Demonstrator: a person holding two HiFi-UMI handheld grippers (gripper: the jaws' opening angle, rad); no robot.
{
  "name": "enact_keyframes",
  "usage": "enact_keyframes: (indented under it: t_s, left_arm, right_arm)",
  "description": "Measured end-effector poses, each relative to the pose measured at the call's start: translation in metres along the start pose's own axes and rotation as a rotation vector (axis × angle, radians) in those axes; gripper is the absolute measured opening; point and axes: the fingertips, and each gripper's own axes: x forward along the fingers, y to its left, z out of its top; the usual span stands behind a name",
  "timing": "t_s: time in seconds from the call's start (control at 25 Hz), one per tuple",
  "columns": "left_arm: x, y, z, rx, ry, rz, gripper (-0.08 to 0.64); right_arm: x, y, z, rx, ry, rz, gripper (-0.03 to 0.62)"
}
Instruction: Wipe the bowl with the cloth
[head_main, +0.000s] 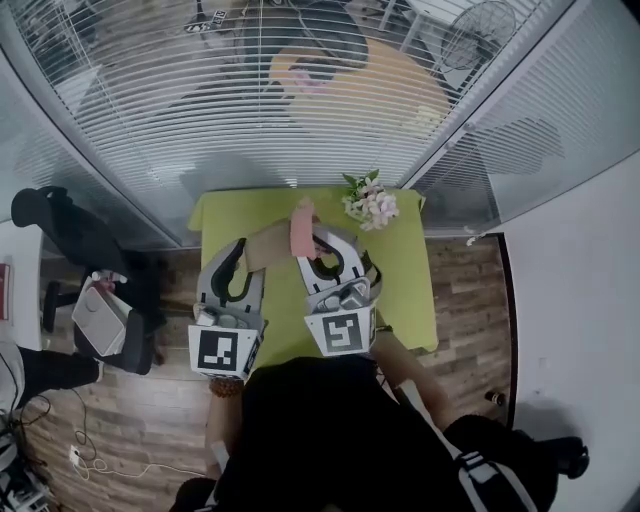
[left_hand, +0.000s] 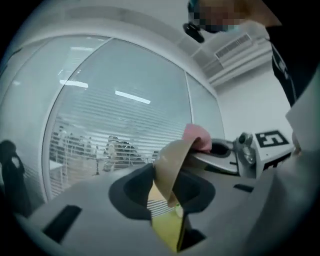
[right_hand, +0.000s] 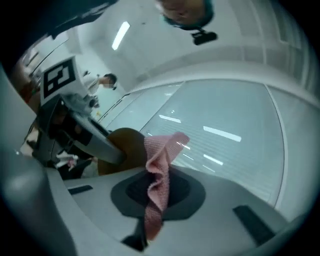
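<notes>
Head view looks down; gripper views share bowl (left_hand: 171, 167).

The tan bowl (left_hand: 172, 165) was held tipped on edge above the green table (head_main: 410, 300), with its rim pinched between the jaws of the left gripper (left_hand: 167, 192). The pink cloth (right_hand: 159, 185) was bunched into a ruffled fold and clamped in the closed jaws of the right gripper (right_hand: 157, 200). Its free end touched the bowl's upper edge.
</notes>
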Motion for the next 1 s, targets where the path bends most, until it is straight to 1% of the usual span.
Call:
enact_keyframes:
  t_s: [0.04, 0.08, 0.12, 0.16, 0.24, 0.28, 0.36, 0.52, 0.6, 0.72, 0.88, 1.0]
  left_arm:
    - [0.002, -0.001, -0.001, 0.064, 0.029, 0.024, 0.104]
    - [0.003, -0.001, -0.001, 0.105, 0.049, 0.046, 0.104]
    - [0.005, 0.000, 0.000, 0.112, 0.055, 0.062, 0.099]
    - [0.006, 0.001, 0.001, 0.079, 0.047, 0.067, 0.065]
    - [0.005, 0.006, 0.004, -0.068, 0.011, 0.033, 0.042]
    - [0.004, 0.008, 0.007, -0.140, -0.012, 0.012, 0.041]
    - [0.002, 0.010, 0.016, -0.236, -0.065, -0.008, 0.041]
    - [-0.008, 0.018, 0.031, -0.431, -0.199, -0.003, 0.043]
    - [-0.015, 0.022, 0.039, -0.480, -0.259, 0.006, 0.046]
    - [-0.021, 0.026, 0.042, -0.555, -0.308, -0.008, 0.050]
    - [-0.027, 0.034, 0.031, -0.704, -0.356, -0.031, 0.054]
    - [-0.029, 0.035, 0.025, -0.792, -0.385, -0.047, 0.055]
  right_arm:
    - [-0.001, 0.003, 0.007, -0.103, -0.015, -0.010, 0.014]
    - [-0.001, 0.006, 0.013, -0.186, -0.024, -0.017, 0.014]
    - [-0.002, 0.009, 0.018, -0.241, -0.031, -0.022, 0.014]
    - [-0.003, 0.010, 0.023, -0.264, -0.038, -0.027, 0.014]
    - [-0.006, 0.009, 0.032, -0.240, -0.064, -0.039, 0.014]
    - [-0.008, 0.007, 0.037, -0.207, -0.080, -0.047, 0.014]
    - [-0.008, 0.001, 0.044, -0.122, -0.105, -0.063, 0.015]
    - [-0.007, -0.004, 0.051, 0.082, -0.129, -0.066, 0.018]
    - [-0.009, -0.004, 0.055, 0.174, -0.150, -0.072, 0.020]
    - [-0.010, -0.005, 0.057, 0.328, -0.173, -0.065, 0.023]
    - [-0.005, -0.003, 0.060, 0.542, -0.214, -0.024, 0.029]
    - [-0.004, 0.000, 0.055, 0.638, -0.210, 0.021, 0.032]
